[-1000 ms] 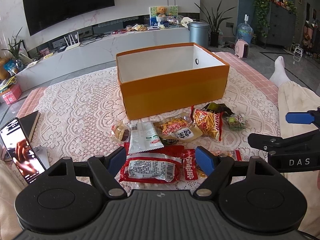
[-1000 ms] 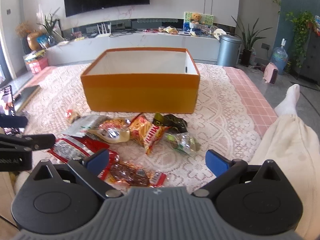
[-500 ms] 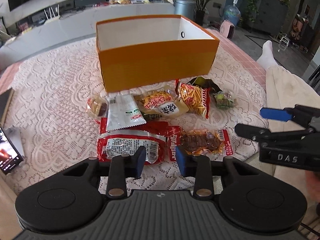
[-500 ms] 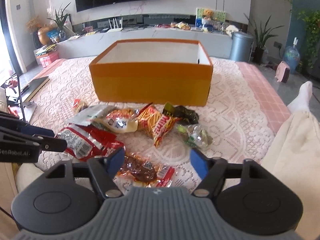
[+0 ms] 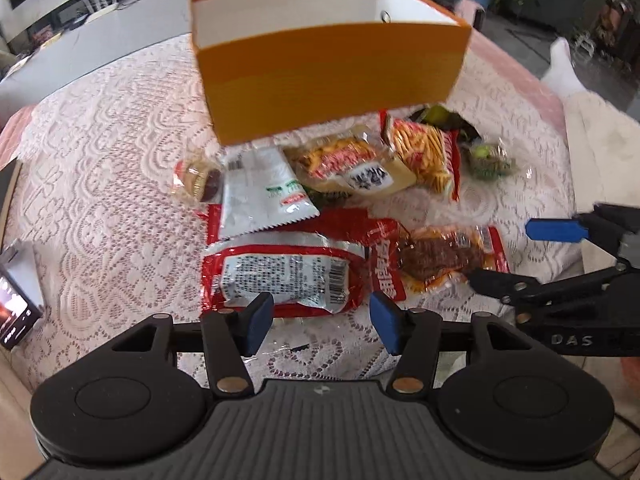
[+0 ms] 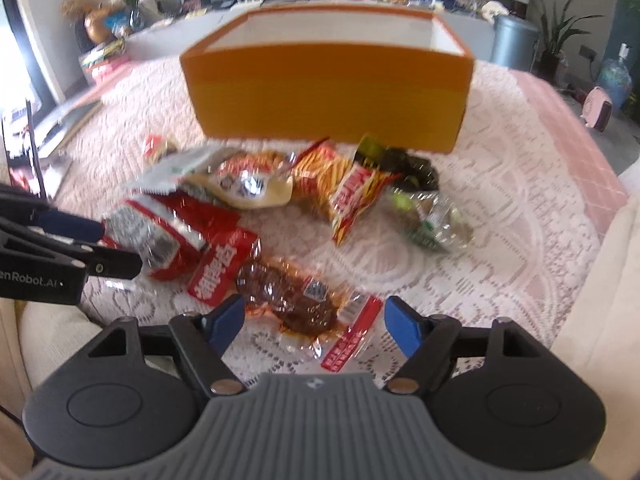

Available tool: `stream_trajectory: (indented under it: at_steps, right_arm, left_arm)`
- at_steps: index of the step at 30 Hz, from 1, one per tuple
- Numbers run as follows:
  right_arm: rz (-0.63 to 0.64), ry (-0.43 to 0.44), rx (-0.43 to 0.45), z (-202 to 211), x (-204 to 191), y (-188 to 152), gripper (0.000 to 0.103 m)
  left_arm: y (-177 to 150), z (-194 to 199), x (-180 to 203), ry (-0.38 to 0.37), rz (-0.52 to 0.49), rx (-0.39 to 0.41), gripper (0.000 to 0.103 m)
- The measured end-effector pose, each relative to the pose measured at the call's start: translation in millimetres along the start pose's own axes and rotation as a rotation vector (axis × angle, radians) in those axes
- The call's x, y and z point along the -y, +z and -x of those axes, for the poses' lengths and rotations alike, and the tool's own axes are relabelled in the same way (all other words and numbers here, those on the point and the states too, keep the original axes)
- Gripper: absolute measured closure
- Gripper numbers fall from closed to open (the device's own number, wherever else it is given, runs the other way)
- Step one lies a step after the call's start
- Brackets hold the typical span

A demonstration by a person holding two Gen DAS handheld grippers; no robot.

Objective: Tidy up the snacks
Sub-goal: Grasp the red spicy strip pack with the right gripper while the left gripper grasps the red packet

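Note:
An open orange box [image 5: 332, 76] [image 6: 328, 92] stands on the lace cloth with a pile of snack packets in front of it. My left gripper [image 5: 322, 320] hangs low over a red-and-silver packet [image 5: 280, 276]. Its jaws are opening, and the packet's near edge lies between the blue pads without touching them. My right gripper [image 6: 314, 322] straddles a clear packet of brown meat snack [image 6: 292, 300]. Its jaws are opening too, with the pads clear of the wrapper. Each gripper shows at the edge of the other's view: the right gripper [image 5: 516, 254], the left gripper [image 6: 114, 246].
Nearer the box lie a white sachet [image 5: 260, 196], a yellow packet [image 5: 352, 164], a red bag of sticks [image 5: 428, 156], a clear green packet [image 5: 488, 158] and a small round snack [image 5: 198, 180]. A phone [image 5: 16, 312] lies at the left; a person's socked foot [image 5: 564, 72] rests at the right.
Both grippers have sunk and tipped down toward the packets at the front of the pile. Their jaws narrowed from wide open, then widened again part way.

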State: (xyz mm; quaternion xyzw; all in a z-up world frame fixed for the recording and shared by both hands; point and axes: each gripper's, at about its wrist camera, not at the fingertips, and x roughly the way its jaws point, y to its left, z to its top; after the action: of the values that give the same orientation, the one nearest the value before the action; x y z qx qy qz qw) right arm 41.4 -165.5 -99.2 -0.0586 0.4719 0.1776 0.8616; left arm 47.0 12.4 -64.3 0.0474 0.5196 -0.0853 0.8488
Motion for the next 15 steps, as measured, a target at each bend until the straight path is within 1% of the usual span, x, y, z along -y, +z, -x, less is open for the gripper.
stream_trajectory:
  at_steps: [2, 4, 9, 11, 13, 15]
  right_arm:
    - [0.029, 0.005, -0.032, -10, -3, 0, 0.026]
    - [0.066, 0.005, -0.045, -17, -7, -1, 0.026]
    - [0.194, -0.011, -0.03, -28, -19, 0, 0.026]
    - [0.226, -0.003, -0.028, -33, -21, 0, 0.027]
    - [0.248, 0.016, -0.04, -40, -22, 1, 0.027]
    - [0.272, 0.016, -0.052, -48, -25, 1, 0.027]
  left_arm:
    - [1, -5, 3, -0.01, -0.03, -0.018, 0.036]
    - [2, -10, 4, -0.016, -0.037, -0.037, 0.035]
    - [5, -27, -1, -0.024, 0.008, -0.083, 0.035]
    - [5, -31, -3, -0.031, 0.023, -0.087, 0.034]
    - [6, -33, -6, -0.046, 0.038, -0.077, 0.032]
    - [7, -34, -7, -0.063, 0.055, -0.069, 0.03]
